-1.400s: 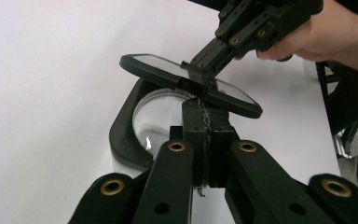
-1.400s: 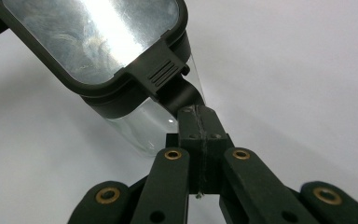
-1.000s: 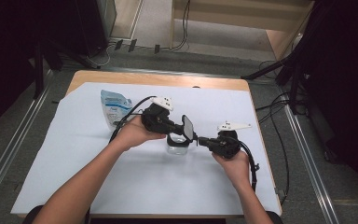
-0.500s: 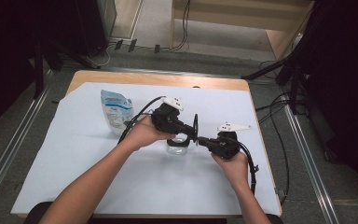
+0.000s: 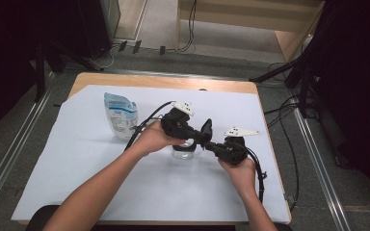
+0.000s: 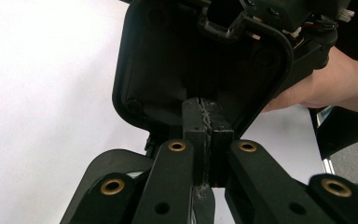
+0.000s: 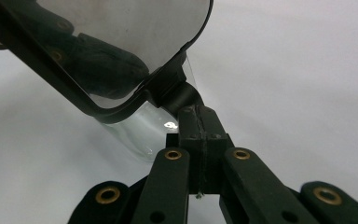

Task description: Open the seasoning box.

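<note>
Both grippers meet nose to nose at mid-table over the white sheet [image 5: 77, 168], with the black-framed panel [image 5: 206, 130] standing on edge between them, above the clear glass container [image 5: 184, 150]. The left gripper [image 5: 200, 137] comes in from the panel's left and the right gripper [image 5: 210, 143] from its right, so the two jaw lines run nearly along one axis and the panel sits crosswise to it. In the left gripper view, the left gripper [image 6: 204, 105] has its jaws pressed together with no gap, the tips right at the lower rim of the panel's hollow black back [image 6: 200, 56]. In the right gripper view, the right gripper [image 7: 198, 112] is likewise closed tight, its tips touching the round black stub at the panel's corner; the glossy face [image 7: 121, 37] tilts up and away, and the container [image 7: 140, 130] is just below and behind. I cannot tell which pair actually pinches the panel. Both are equally near. The blue-and-white pouch [image 5: 120, 115] stands apart, to the left.
</note>
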`<control>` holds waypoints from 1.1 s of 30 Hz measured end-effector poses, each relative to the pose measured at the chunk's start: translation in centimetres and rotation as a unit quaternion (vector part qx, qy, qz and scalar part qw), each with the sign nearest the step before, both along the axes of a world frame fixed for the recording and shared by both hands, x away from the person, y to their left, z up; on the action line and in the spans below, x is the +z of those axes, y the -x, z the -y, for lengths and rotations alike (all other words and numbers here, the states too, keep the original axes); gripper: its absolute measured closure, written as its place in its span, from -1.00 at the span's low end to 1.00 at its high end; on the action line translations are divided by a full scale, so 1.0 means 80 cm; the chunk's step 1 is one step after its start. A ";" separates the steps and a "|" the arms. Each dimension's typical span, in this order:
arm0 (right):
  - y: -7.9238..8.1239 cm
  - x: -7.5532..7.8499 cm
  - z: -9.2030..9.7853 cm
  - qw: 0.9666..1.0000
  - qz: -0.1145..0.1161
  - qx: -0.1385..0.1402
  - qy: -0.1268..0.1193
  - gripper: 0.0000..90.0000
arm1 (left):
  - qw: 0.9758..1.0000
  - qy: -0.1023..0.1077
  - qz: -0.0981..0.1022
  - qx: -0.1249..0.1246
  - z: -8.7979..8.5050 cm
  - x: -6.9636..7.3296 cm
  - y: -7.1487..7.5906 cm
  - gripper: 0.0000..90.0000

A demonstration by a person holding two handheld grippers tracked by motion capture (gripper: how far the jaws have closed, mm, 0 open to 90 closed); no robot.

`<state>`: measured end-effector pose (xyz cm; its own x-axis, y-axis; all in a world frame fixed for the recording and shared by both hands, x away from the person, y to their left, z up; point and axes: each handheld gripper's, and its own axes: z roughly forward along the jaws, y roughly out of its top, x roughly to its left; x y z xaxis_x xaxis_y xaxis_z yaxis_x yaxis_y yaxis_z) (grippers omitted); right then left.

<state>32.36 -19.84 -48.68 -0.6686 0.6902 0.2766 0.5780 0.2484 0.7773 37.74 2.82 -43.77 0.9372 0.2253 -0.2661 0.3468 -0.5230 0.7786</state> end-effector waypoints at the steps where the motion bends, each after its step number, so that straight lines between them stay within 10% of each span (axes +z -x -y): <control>1: 0.000 0.000 0.000 1.000 0.001 -0.001 0.001 1.00 | 1.000 -0.006 0.001 0.000 0.001 -0.001 0.000 1.00; 10: 0.000 -0.001 0.001 1.000 -0.005 0.003 0.004 1.00 | 1.000 -0.001 -0.010 0.010 -0.014 -0.001 0.000 0.93; 24: 0.014 0.001 0.011 1.000 0.003 0.012 0.002 0.54 | 0.999 0.013 0.028 0.039 -0.056 0.013 0.017 0.40; 33: 0.033 -0.004 0.009 0.999 0.019 0.044 0.013 0.32 | 0.998 0.007 0.004 0.056 -0.087 -0.003 0.020 0.23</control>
<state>29.70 -20.59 -49.01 -0.7372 0.6346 0.2318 0.5225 0.3181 0.7911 36.10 9.78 -44.00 0.9084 0.3258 -0.2621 0.3961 -0.4695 0.7891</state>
